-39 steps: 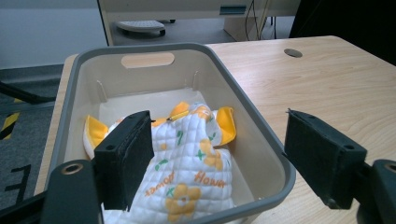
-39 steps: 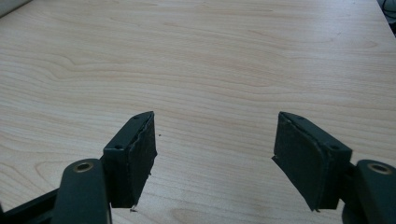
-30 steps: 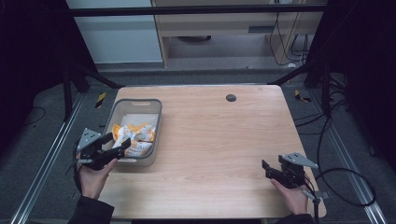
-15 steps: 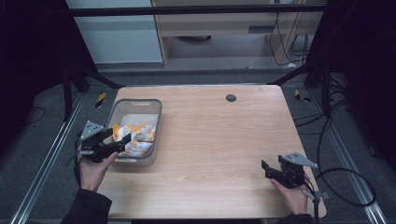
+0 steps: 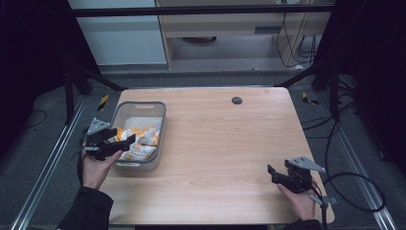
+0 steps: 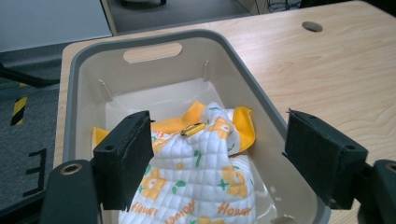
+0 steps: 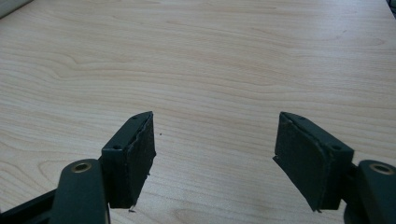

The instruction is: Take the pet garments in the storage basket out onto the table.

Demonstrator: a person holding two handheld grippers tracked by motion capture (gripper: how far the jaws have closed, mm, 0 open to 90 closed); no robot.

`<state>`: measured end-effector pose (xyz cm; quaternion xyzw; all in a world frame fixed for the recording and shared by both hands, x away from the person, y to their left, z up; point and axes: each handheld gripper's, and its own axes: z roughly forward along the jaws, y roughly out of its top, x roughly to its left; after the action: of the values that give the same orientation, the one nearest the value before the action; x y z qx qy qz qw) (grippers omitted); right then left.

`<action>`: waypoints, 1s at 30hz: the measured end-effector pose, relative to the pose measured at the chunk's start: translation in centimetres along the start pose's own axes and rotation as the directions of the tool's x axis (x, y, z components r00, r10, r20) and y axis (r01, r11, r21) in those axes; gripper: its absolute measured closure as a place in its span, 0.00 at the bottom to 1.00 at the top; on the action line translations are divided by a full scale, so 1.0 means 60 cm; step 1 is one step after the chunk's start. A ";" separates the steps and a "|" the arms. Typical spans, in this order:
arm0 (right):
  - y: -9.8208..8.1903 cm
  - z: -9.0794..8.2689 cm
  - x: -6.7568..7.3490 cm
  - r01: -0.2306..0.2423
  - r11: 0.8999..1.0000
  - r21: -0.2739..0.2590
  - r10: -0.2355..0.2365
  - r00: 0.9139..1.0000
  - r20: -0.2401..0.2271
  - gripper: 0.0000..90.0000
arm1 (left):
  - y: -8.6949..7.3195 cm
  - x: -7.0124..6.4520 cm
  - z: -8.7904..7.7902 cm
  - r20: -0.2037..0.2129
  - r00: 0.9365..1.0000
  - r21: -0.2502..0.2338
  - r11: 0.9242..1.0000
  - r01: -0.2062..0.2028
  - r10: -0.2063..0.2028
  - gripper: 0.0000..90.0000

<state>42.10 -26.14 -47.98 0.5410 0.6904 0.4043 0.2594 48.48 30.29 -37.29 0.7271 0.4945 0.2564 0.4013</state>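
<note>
A grey plastic bin (image 5: 162, 125) (image 6: 261, 95) stands at the left of the wooden table (image 5: 225, 143). Inside it lies a crumpled white quilted cloth with orange flowers (image 5: 139, 141) (image 6: 201, 177); a small brass-coloured piece (image 6: 193, 129) rests on top of it. My left gripper (image 5: 116, 143) (image 6: 219, 158) hovers open over the bin's near left corner, its jaws wide apart above the cloth and holding nothing. My right gripper (image 5: 274, 173) (image 7: 215, 154) sits open and low over bare wood near the table's front right, nothing between its jaws.
A dark round hole (image 5: 236, 100) (image 6: 312, 26) marks the table's far side. Metal rails and black frame posts flank the table. Cables (image 5: 354, 191) trail on the floor at the right.
My left gripper has risen and moved forward from the bin's front left edge to over the cloth. The right gripper has stayed put.
</note>
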 end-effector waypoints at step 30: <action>0.000 0.000 -0.002 -0.011 1.000 0.004 0.011 1.000 -0.007 0.32 | 0.021 0.000 0.059 0.035 0.997 0.226 0.972 -0.069 0.063 0.27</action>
<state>42.11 -26.25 -47.97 0.5439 0.6892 0.4061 0.2537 51.84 28.88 -38.16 0.7876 0.4906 0.2016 0.3136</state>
